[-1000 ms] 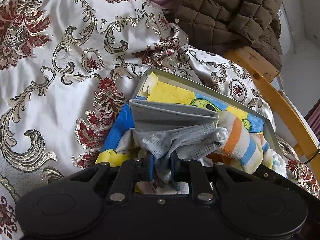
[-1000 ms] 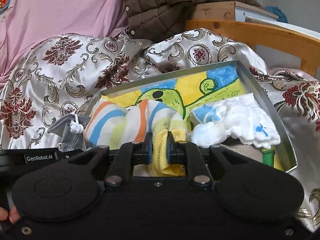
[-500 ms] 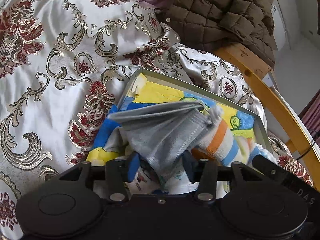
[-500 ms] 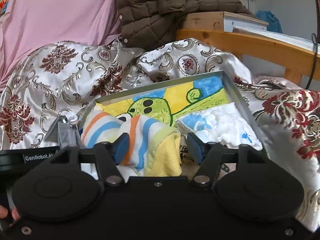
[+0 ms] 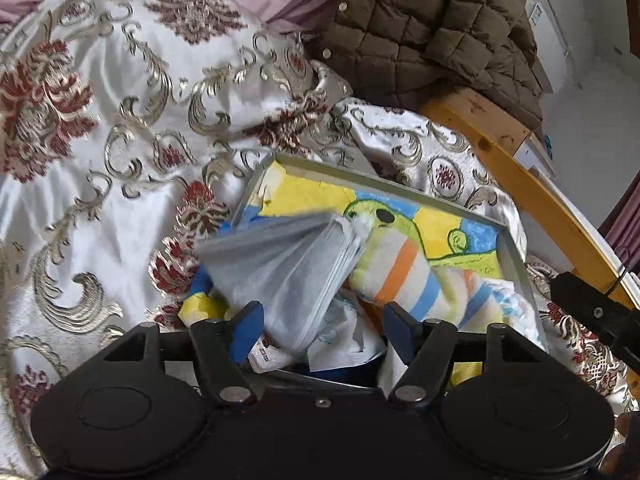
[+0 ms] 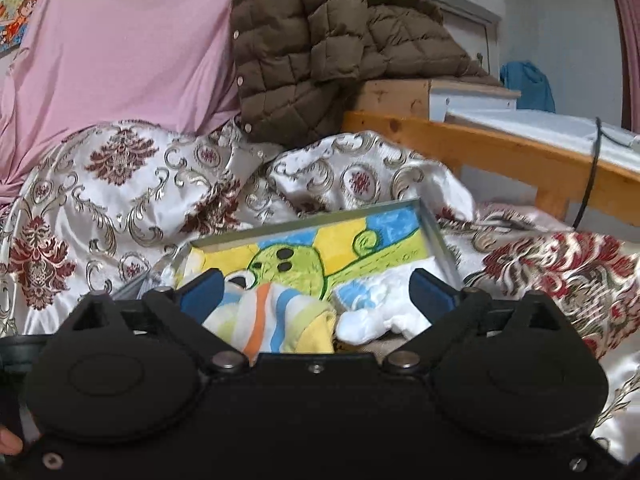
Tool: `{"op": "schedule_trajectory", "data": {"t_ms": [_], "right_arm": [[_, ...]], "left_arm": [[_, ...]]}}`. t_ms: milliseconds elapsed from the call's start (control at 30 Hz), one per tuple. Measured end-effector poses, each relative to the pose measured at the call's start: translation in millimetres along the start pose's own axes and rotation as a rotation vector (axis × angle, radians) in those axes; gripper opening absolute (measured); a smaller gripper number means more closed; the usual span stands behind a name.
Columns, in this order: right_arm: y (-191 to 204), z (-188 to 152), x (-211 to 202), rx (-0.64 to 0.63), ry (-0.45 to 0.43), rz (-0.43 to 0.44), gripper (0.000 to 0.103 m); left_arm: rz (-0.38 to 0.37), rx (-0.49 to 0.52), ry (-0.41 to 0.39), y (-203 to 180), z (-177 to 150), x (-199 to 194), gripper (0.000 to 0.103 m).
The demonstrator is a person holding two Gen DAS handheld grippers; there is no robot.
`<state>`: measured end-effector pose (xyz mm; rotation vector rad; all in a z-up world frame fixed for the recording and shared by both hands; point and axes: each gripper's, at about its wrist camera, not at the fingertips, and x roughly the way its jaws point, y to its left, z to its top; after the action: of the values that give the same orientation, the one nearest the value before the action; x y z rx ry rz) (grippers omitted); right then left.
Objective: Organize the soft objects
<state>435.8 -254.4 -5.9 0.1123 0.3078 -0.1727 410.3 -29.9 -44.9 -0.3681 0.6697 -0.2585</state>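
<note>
Soft daylight, fisheye-bent edges, slight motion blur.

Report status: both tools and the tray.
Left tool open, just released grey masks. Right tool open over striped sock. Both in tray. Nothing in the way.

Before you, a tray [image 6: 434, 236] resting on the bedspread [image 6: 120, 200], a striped sock [image 6: 272, 320] lying inside it left of a bundle of socks [image 6: 384, 308], face masks [image 5: 288, 264] seemingly over the tray's left edge, a jacket [image 6: 320, 40] heaped behind, a wooden rail [image 6: 500, 152] to its right.
</note>
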Motion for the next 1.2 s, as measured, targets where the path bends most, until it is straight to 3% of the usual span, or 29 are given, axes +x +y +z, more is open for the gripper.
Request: {"op": "schedule_trajectory", "data": {"t_ms": [300,533,900,1200], "right_arm": [[-14,10,-60,0.008,-0.056,-0.001,0.102],[-32,5,-120,0.046,-0.088,0.025,0.102],[-60,-18,-197,0.099,-0.105,0.049,0.102],[-64,-24,-213,0.103,-0.104,0.068,0.102]], "left_arm": [[0.043,0.063,-0.115,-26,4,-74,0.086],[0.061,0.115,-0.205,-42,-15,-130,0.089],[0.114,0.056,-0.210,-33,-77,-186,0.090],[0.153,0.056,-0.236,-33,-84,-199,0.090]]}}
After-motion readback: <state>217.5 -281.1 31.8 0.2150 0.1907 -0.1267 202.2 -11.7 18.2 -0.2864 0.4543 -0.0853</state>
